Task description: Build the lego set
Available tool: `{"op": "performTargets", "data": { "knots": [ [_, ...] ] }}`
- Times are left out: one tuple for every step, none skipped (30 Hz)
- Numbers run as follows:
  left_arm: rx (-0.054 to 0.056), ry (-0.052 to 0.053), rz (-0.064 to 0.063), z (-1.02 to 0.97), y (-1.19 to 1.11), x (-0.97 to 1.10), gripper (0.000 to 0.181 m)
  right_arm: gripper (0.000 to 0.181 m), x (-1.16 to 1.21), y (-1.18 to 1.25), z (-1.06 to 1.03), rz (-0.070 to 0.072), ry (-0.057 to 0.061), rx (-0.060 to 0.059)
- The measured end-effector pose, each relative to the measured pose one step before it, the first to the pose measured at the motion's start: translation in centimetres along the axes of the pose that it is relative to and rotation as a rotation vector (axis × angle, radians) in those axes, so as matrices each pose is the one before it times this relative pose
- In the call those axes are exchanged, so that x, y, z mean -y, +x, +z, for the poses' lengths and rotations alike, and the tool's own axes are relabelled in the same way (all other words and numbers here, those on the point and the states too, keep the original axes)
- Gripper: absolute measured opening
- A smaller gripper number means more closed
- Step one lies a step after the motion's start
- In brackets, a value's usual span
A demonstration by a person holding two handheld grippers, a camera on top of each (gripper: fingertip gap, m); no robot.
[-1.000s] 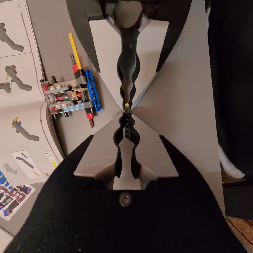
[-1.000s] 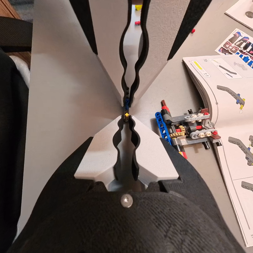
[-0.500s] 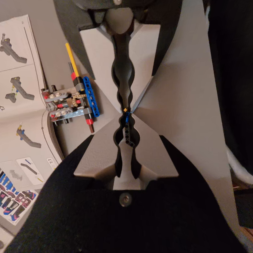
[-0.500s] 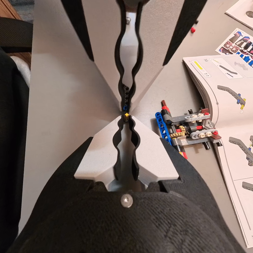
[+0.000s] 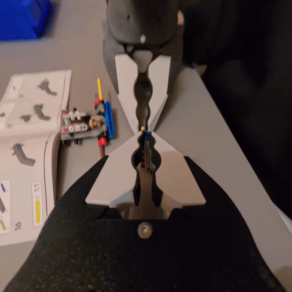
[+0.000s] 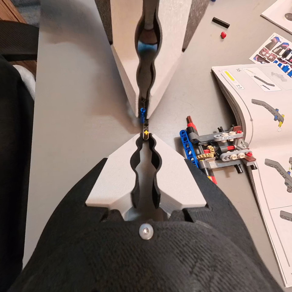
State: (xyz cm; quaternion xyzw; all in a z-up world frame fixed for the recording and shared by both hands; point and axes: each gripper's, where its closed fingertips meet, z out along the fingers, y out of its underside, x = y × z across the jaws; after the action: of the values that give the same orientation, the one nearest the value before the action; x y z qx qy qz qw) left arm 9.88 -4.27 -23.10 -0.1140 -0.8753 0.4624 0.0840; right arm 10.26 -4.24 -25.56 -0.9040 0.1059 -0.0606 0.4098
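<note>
Currently clamping dark beam [image 5: 147,156] in left gripper [image 5: 146,134], yellow pin [image 6: 146,132] in right gripper [image 6: 146,135]; tips meeting; risking misaligned insertion, blue pin [image 6: 142,114] popping loose.

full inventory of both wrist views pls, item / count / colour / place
dark grey beam: 1, blue pin and yellow pin at its end, held between both claws
partial lego build: 1, grey, blue, red, tan, on table beside booklet
instruction booklet: 1, white, open, on table
sticker sheet: 1, multicolour, beyond booklet
black axle: 1, loose on table
red piece: 1, near the axle
blue object: 1, blurred, far corner
table: 1, grey
left claw: shut on beam
right claw: shut on beam's yellow-pin end
</note>
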Motion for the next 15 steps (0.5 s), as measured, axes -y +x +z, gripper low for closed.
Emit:
{"op": "performTargets", "data": {
  "knots": [
    [-0.0080,0.0558,0.0206,-0.061,0.086,0.664,0.002,0.006,0.000,-0.002,0.000,0.0001,0.0000,0.0001],
    [-0.0110,0.0275,0.0019,-0.004,-0.060,0.339,0.002,0.006,0.003,-0.003,0.004,0.0012,0.0000,0.0010],
    [-0.0029,0.0034,-0.0021,0.026,-0.268,0.027,0.002,0.006,-0.005,-0.003,-0.005,0.0007,0.0000,0.0007],
    [-0.0155,-0.0104,0.0037,0.038,-0.072,-0.175,0.002,0.006,-0.003,0.001,-0.003,0.0010,0.0000,0.0010],
    [-0.0294,-0.0143,0.0022,0.037,0.182,-0.211,0.003,0.006,0.004,-0.002,0.005,0.0015,-0.0001,0.0015],
    [-0.0133,-0.0084,0.0020,0.025,0.025,-0.116,0.002,0.006,-0.005,-0.009,-0.004,0.0012,-0.0001,0.0016],
    [-0.0002,-0.0064,0.0022,0.005,-0.137,-0.098,0.002,0.006,-0.003,-0.004,-0.002,0.0013,-0.0001,0.0019],
    [0.0021,-0.0124,0.0001,0.017,-0.174,-0.182,0.002,0.006,-0.016,-0.028,-0.017,0.0015,-0.0001,0.0039],
    [-0.0031,-0.0092,-0.0010,0.038,-0.084,-0.127,0.002,0.006,-0.018,-0.044,-0.022,-0.0014,0.0003,0.0066],
    [-0.0090,-0.0052,-0.0018,0.082,0.051,-0.062,0.002,0.006,-0.028,-0.054,-0.034,-0.0018,0.0002,0.0092],
    [-0.0130,-0.0139,0.0012,0.146,0.167,-0.179,0.002,0.006,-0.053,-0.036,-0.063,-0.0028,0.0002,0.0098],
    [-0.0172,-0.0149,0.0069,0.183,0.301,-0.170,0.002,0.006,-0.065,-0.043,-0.074,-0.0065,-0.0001,0.0115],
    [-0.0150,-0.0064,0.0101,0.160,0.326,-0.016,0.002,0.006,-0.087,-0.026,-0.102,-0.0089,0.0001,0.0127],
    [-0.0068,-0.0125,0.0089,0.179,0.216,-0.104,0.002,0.006,-0.077,0.007,-0.093,-0.0043,0.0003,0.0121],
    [0.0069,-0.0279,0.0087,0.231,-0.002,-0.366,0.002,0.006,-0.060,-0.010,-0.072,-0.0049,0.0001,0.0102]
  ]
}}
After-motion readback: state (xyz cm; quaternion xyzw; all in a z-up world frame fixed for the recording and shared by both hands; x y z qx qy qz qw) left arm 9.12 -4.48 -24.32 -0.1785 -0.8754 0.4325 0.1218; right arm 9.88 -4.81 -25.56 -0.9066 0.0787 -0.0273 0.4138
